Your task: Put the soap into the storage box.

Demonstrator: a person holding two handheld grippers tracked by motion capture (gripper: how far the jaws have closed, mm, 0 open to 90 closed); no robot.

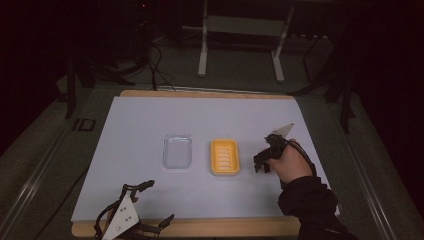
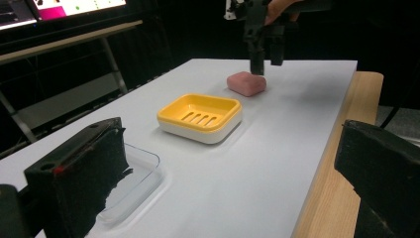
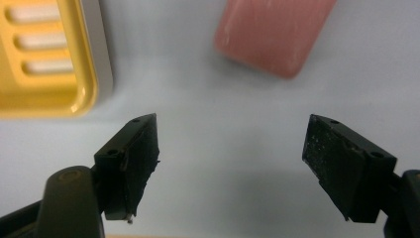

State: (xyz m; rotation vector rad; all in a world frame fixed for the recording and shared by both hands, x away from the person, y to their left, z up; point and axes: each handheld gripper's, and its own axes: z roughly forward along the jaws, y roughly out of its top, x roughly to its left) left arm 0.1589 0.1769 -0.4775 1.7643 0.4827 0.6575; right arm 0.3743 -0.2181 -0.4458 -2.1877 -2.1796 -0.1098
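A pink soap bar (image 3: 272, 34) lies flat on the white mat, to the right of a yellow slotted soap dish (image 1: 224, 142) near the middle. Held in a hand, my right gripper (image 1: 262, 167) points down and hovers just above the soap (image 2: 246, 83). In the right gripper view its jaws (image 3: 230, 168) are open with only bare mat between them; the soap lies just beyond the tips, the dish (image 3: 86, 84) to their left. My left gripper (image 1: 161, 201) rests at the front left edge, open and empty (image 2: 228, 168).
A clear plastic tray (image 1: 177, 151) sits left of the yellow dish (image 2: 171, 111). The white mat (image 1: 140, 120) covers a wooden board whose edge (image 2: 337, 163) shows at the front. White stand legs (image 1: 202, 55) and cables are on the floor behind the table.
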